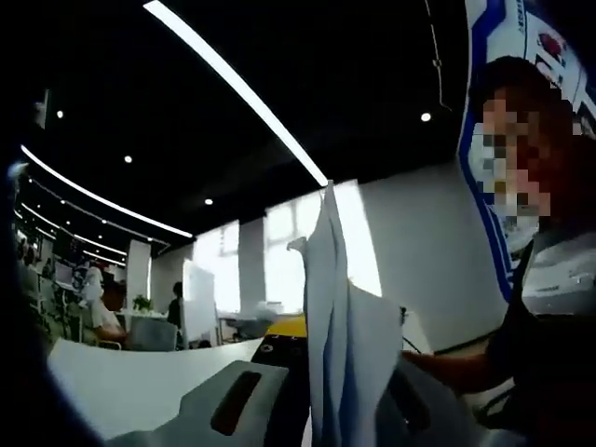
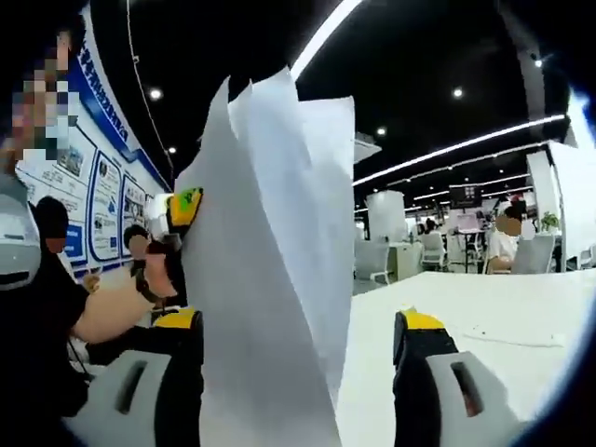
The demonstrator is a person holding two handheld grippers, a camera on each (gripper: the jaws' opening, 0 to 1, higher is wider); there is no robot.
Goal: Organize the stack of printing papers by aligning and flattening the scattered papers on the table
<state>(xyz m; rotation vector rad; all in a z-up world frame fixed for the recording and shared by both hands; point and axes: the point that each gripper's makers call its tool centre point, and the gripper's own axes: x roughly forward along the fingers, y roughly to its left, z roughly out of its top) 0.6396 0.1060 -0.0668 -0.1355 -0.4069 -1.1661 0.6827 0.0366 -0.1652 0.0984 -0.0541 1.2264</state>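
- Two claws are in play, and both hold the same bundle of papers [image 2: 270, 270] upright, above the white counter [image 2: 503, 307].
- Left claw [image 1: 321, 410]: its jaws sit tight against the sheets [image 1: 335, 326], which rise edge-on between them. Treat it as pinching the papers.
- Right claw [image 2: 298, 372]: the jaws stand well apart. The papers lie against the left jaw, and the right jaw shows bare. Whether it actually clamps anything cannot be told, as the contact point is hidden behind the sheets.
- Count of sheets: at least three separate top edges fan out in the right gripper view. The full number cannot be told, because the sheets overlap.
- Step in hand, as a judgement: squaring the bundle before laying it flat.
- To do it well:
  - Keep the sheets vertical and loosen the pinch only enough for them to slide.
  - Lower the bottom edge onto the counter and tap it until the staggered top edges come level.
  - Turn the bundle onto a side edge and repeat the tap.
  - Avoid squeezing hard at one spot. The paper already bows and curls near the top, and thin sheets crease easily.
  - Lay the stack down once the edges match, then press it flat.
- One other claw [image 2: 182, 214], yellow-tipped, shows in the right gripper view beside the papers.
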